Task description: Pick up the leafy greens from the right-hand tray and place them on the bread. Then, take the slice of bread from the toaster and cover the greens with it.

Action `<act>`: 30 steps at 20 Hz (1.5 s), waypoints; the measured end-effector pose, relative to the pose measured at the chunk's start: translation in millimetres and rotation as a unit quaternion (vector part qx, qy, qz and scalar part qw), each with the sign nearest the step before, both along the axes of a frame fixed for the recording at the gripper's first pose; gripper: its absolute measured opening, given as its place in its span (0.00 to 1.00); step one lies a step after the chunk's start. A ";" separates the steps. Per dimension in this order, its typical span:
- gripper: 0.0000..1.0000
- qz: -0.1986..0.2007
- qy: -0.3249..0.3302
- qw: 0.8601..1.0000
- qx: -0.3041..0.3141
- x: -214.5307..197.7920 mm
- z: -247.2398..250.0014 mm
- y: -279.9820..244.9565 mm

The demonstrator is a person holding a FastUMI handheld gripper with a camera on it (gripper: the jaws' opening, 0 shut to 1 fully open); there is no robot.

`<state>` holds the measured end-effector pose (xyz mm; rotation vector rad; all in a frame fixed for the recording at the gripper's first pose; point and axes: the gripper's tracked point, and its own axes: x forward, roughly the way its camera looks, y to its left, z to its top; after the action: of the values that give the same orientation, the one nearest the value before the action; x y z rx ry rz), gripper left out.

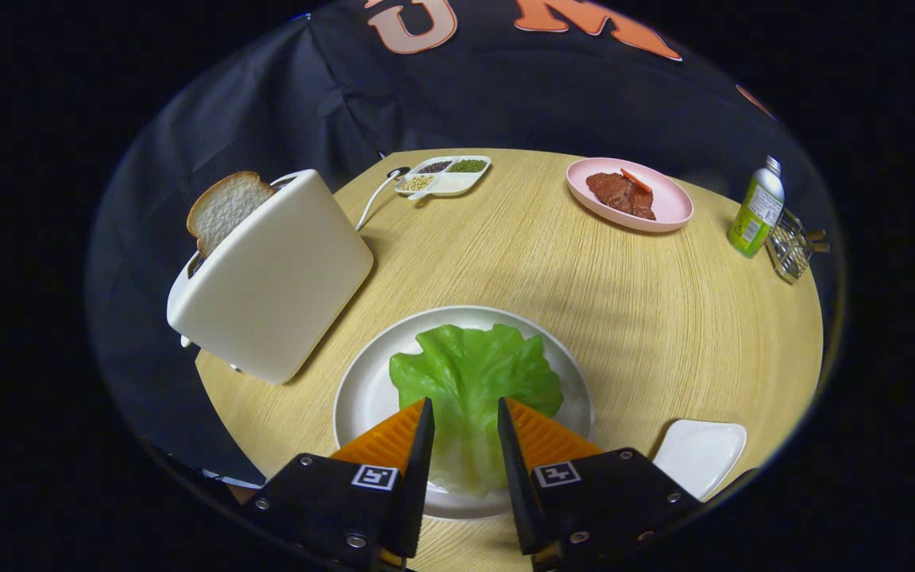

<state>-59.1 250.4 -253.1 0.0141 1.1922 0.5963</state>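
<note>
A green lettuce leaf (473,373) lies spread over the white round plate (358,389); its pale stem end runs back between my fingers. My gripper (464,407) is narrowed onto that stem, with both fingers against the leaf's sides. No bread shows on the plate; the leaf hides whatever is under it. A white toaster (275,278) stands just beyond the plate on its left, tilted in the view, with a slice of bread (225,208) sticking out of its slot. An empty white tray (700,457) sits to the right of my fingers.
At the far side of the round wooden table (648,318) are a pink plate with meat (631,195), a divided dish of grains (443,176) and the toaster's cord. A green bottle (757,208) and a small wire basket (791,246) stand at the right edge.
</note>
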 end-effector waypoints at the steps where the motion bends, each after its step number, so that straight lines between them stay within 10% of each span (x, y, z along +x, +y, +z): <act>1: 0.51 -0.002 -0.004 1.000 0.003 2.0 6.1 2.4; 9: 0.79 0.012 -0.035 0.999 0.014 19.3 68.6 33.0; 30: 0.90 0.061 0.031 0.995 0.074 54.6 178.7 207.1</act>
<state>-4.5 457.5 -74.4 0.0861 1.2117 0.7965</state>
